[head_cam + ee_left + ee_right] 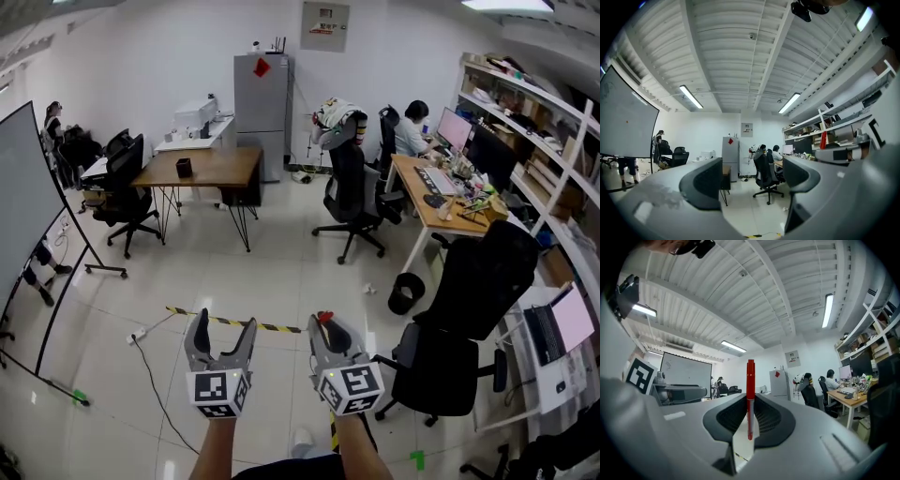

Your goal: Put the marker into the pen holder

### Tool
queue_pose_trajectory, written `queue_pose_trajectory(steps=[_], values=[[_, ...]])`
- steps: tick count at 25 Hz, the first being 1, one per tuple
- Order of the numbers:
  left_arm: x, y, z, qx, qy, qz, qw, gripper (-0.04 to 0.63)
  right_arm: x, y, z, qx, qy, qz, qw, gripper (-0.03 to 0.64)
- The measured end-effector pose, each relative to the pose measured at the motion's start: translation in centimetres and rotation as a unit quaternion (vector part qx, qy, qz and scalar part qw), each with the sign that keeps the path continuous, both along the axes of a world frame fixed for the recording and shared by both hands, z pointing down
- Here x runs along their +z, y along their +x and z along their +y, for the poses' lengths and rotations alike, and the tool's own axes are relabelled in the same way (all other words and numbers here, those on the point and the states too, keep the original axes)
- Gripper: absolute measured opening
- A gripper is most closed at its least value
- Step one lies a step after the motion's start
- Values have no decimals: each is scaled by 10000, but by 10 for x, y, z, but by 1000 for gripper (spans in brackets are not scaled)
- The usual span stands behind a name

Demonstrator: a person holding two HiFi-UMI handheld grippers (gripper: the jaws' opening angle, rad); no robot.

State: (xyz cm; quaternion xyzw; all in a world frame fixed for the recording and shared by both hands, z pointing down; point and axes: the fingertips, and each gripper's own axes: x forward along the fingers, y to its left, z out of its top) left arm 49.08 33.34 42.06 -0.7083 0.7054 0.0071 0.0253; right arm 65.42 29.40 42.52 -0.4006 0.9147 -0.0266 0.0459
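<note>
ribbed grey right gripper [749,420] pinches a slim red marker [750,378] upright.

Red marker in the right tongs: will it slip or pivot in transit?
Probably stiff and light: the marker stands straight in the right tongs. Its slim round barrel might pivot if jolted; set down, it likely rolls.

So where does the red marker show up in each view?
Head view: marker tip above the right gripper, bottom centre.
Left gripper view: marker, small red upright, right of centre.
Right gripper view: marker centre, upright between shut jaws.
Shared landmark: grey fridge.
</note>
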Motion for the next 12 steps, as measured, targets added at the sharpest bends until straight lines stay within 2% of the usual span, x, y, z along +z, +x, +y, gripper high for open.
queue_pose_trajectory(steps=[4, 12], values=[[1, 1, -39, -184, -48, -19, 9998, 405, -4, -2, -41, -214, 33, -43, 9998, 51], [15, -4, -89, -398, -317, -17, 9987, 405, 14, -14, -98, -522, -276, -36, 9982, 51]])
